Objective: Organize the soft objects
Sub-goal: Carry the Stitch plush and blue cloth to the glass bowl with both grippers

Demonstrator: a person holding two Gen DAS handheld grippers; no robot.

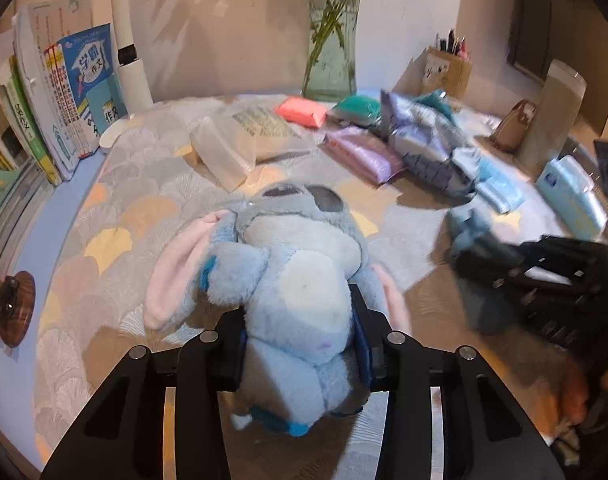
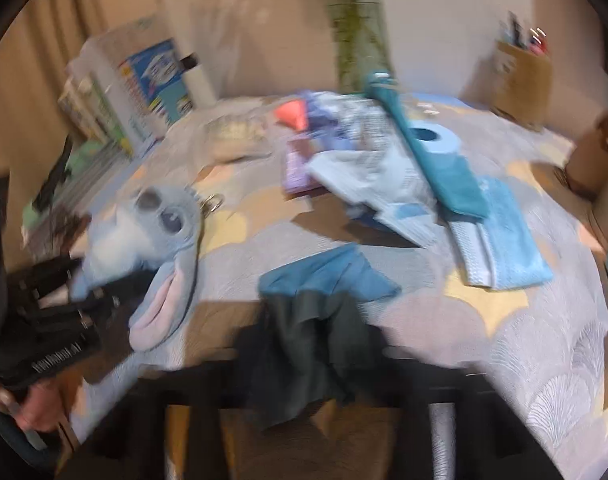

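Plush toy (image 1: 300, 280), blue with pink-lined ears, is being gripped around its lower body by the left claw (image 1: 300, 344), whose pads are pressing into the fur on both sides in the lower centre of the left wrist view. Its head is being pointed away from the camera, toward the middle of the frame, over the patterned tabletop (image 1: 116, 216). In the right wrist view, which is blurred, a dark teal cloth (image 2: 315, 320) is being pinched by the nearly closed right claw (image 2: 304, 364) at the lower centre, with the lighter end of the cloth spread on the tabletop beyond it. Tissue packs (image 1: 359, 152), a patterned bag (image 1: 431, 148) and folded blue towels (image 2: 499, 236) are being left scattered across the far half of the surface.

Risks are being judged as follows. The toy is being squeezed only at its soft, compressible body, so it may be expected to slip or tip forward under its heavier head. The cloth is being held by a small fold, which could be pulled free. The two claws are being worked close together, so collision is considered possible.
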